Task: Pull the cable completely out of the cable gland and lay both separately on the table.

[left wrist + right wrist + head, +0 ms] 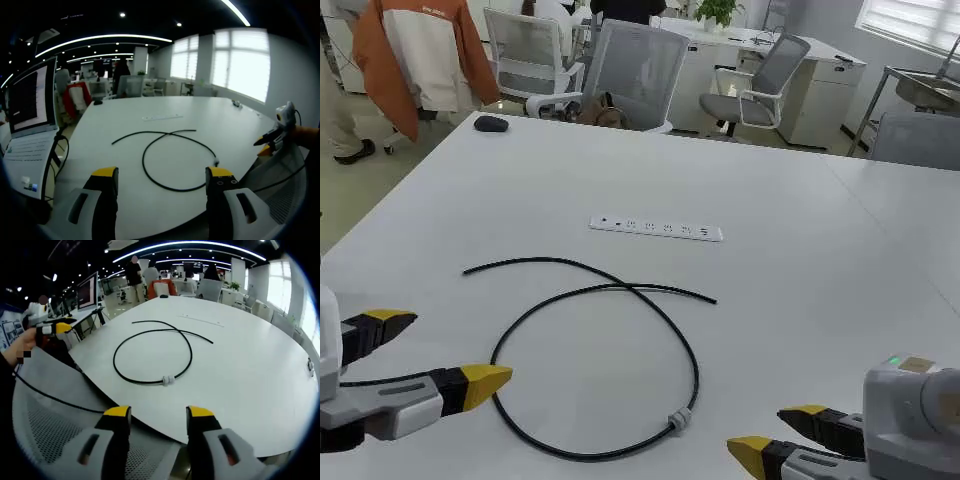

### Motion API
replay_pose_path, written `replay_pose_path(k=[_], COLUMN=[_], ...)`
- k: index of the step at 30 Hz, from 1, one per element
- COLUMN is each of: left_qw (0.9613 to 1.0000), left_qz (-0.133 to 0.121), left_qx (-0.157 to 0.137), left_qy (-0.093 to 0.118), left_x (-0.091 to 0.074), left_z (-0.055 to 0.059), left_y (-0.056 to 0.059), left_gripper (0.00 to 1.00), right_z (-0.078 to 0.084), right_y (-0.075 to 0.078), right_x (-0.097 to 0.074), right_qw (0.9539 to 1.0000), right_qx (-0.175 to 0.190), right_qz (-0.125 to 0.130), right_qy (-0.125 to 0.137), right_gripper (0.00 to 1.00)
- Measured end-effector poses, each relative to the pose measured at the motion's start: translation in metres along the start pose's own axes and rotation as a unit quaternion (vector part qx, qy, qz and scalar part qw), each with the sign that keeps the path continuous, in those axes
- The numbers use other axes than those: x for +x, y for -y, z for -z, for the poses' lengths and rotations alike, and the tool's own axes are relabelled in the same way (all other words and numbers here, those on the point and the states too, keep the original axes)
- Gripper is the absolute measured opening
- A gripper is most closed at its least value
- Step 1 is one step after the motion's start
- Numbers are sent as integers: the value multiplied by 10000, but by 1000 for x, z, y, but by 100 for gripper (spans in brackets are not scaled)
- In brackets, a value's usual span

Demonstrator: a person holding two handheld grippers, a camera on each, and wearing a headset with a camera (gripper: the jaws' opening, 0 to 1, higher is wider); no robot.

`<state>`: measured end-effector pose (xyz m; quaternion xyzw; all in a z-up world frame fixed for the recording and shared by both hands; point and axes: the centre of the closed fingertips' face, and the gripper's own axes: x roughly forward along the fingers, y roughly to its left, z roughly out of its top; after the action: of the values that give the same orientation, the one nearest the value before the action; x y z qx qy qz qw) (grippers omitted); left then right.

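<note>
- Since neither gripper has hold of anything yet, the step in hand is the first grasp. The left gripper (458, 347) hovers at 9 o'clock of the cable loop with its jaws spread wide and empty. The right gripper (762, 428) waits at 5 o'clock, its jaws parted a little less and also empty.
- The black cable (620, 290) lies in one loop on the white table (840, 300). It crosses itself at 12 o'clock, and its free ends trail off towards 10 and 2 o'clock.
- The grey cable gland (680, 418) is threaded on the loop at about 5 o'clock, just beside the right gripper.
- My advice is to pinch the gland body squarely with the right jaws, across its width rather than on the cable. The left jaws should then close on the cable close beside the gland.
- A straight pull along the gland's axis will probably slide better than a sideways one. A long run has to pass through, so several re-grips are likely.
- The tabletop looks smooth and slippery, so the thin cable may skate away under a shallow approach. Coming down steeply would help.
- A white power strip (656, 229) sits at 12 o'clock beyond the loop, well apart from it. A dark computer mouse (491, 123) lies near the far edge at 11 o'clock.
- Mesh office chairs (635, 70), desks and bright windows stand around the table.
</note>
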<state>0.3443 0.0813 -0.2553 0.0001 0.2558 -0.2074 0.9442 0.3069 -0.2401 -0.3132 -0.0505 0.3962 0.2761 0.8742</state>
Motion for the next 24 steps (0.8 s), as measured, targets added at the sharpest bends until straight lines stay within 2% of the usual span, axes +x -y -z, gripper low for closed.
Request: replay_pose_path(k=[6, 8, 12, 13, 14, 16, 19, 22, 24], left_qw=[10000, 9998, 10000, 9997, 9997, 9999, 9998, 9998, 9996], left_qz=[7, -105, -13, -190, -206, -125, -156, -40, -2], left_qx=[24, 91, 6, 108, 131, 57, 90, 152, 207], left_qy=[-71, -118, -87, -130, -83, -4, -125, -153, -210], left_x=[1, 0, 0, -1, -2, -2, -2, 0, 1], left_z=[3, 4, 5, 5, 3, 1, 6, 6, 8], left_y=[-1, -4, -1, -7, -7, -4, -5, 1, 3], left_gripper=[65, 66, 64, 65, 65, 63, 64, 66, 65], right_z=[0, -3, -1, -4, -5, -3, -5, -2, -4], right_y=[1, 2, 2, 4, 4, 3, 5, 5, 6], right_x=[0, -1, -2, -3, -4, -3, -4, -3, -5], right_qw=[10000, 9999, 10000, 9998, 9997, 9999, 9997, 9998, 9996], right_qx=[16, 16, 4, -42, -45, -45, -18, -63, -107], right_qz=[12, 33, 60, 128, 127, 89, 135, 155, 222], right_qy=[9, 111, 67, 148, 182, 118, 182, 91, 144], right_gripper=[41, 40, 39, 38, 38, 38, 40, 40, 40])
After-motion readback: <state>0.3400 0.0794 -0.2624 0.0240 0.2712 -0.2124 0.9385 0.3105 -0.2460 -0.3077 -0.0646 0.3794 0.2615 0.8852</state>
